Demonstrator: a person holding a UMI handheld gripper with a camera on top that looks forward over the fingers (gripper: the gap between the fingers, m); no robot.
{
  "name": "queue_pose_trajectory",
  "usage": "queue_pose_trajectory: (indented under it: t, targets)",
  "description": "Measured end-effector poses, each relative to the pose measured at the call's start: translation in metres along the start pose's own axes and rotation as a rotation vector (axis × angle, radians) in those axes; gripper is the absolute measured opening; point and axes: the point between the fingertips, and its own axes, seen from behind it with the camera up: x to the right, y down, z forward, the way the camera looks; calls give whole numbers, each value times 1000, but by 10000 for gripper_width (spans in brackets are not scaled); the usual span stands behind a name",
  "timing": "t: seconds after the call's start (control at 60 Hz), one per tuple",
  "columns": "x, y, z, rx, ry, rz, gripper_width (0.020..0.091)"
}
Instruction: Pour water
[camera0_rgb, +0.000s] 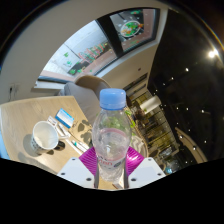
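Pale wooden tabletop (25, 120) tilted, white cup (45, 134) on it; tongs (110, 172) apparently pinching clear ribbed bottle (112, 140), blue cap (113, 98)

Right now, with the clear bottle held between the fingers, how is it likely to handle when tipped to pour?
The bottle looks like thin clear plastic, so it may flex under the gripper's squeeze. Its smooth wall could slip against the pads when tilted. The blue cap appears on, so nothing would pour yet. How full it is cannot be told.
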Motion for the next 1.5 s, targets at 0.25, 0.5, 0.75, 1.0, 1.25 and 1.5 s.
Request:
queue_pose_trajectory:
  t: [0.25,0.5,0.75,1.0,1.25,1.5]
  targets:
    - [-20,30,17,15,-218,613,329]
    - [-77,92,50,-40,-322,810,330]
    - [-133,143,63,-108,-364,862,332]
    - [-131,142,60,-47,-331,865,381]
    - [-150,160,54,-144,-371,839,632]
    - [-134,167,-4,-269,-364,835,857]
